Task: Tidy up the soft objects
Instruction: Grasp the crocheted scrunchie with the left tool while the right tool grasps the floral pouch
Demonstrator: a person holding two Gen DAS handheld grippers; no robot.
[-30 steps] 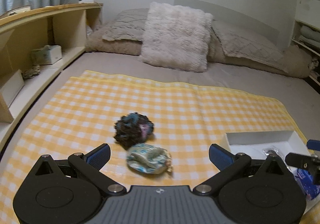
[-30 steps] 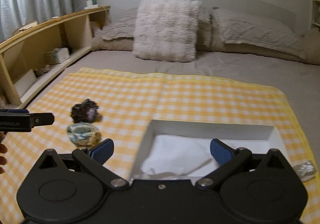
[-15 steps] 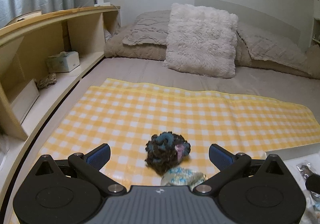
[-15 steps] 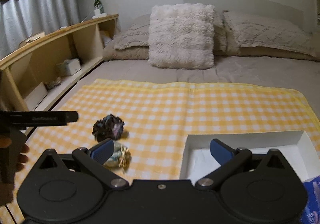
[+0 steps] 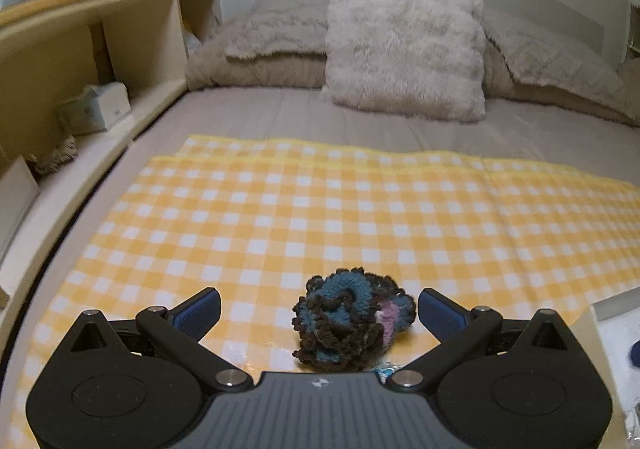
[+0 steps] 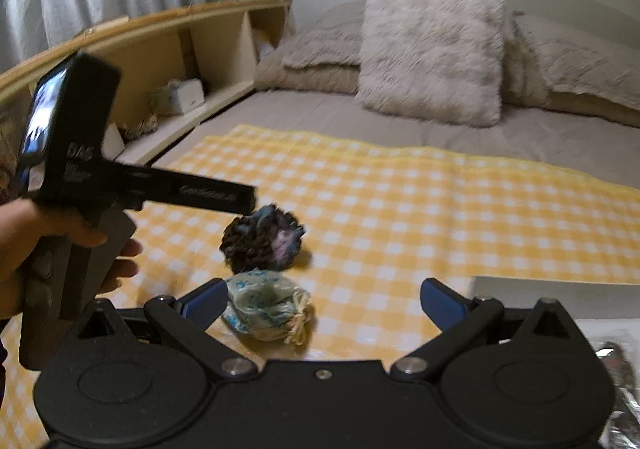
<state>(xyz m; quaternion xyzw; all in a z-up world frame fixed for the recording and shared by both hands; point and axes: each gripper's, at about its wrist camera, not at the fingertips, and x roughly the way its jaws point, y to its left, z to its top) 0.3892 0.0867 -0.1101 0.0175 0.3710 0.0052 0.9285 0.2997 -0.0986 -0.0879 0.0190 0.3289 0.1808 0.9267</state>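
Observation:
A dark crocheted scrunchie [image 5: 352,323] in blue, brown and pink lies on the yellow checked cloth [image 5: 360,217], right between the fingers of my open left gripper [image 5: 319,313]. It also shows in the right wrist view [image 6: 262,237]. A pale blue patterned pouch [image 6: 268,307] with a tan tie lies just in front of it, by the left finger of my open, empty right gripper [image 6: 322,303]. In the left wrist view only a sliver of the pouch [image 5: 384,369] shows. The left gripper body [image 6: 80,177] is seen from the side, held by a hand.
A white box [image 6: 552,291] stands on the cloth at the right, with foil-wrapped things inside [image 6: 618,369]. A fluffy pillow [image 5: 404,41] and grey pillows lie at the bed's head. A wooden shelf [image 5: 92,49] with a tissue box runs along the left.
My left gripper has moved forward, so the scrunchie now sits between its fingers and the pouch has slipped under its body. My right gripper has swung left, away from the box, toward the pouch.

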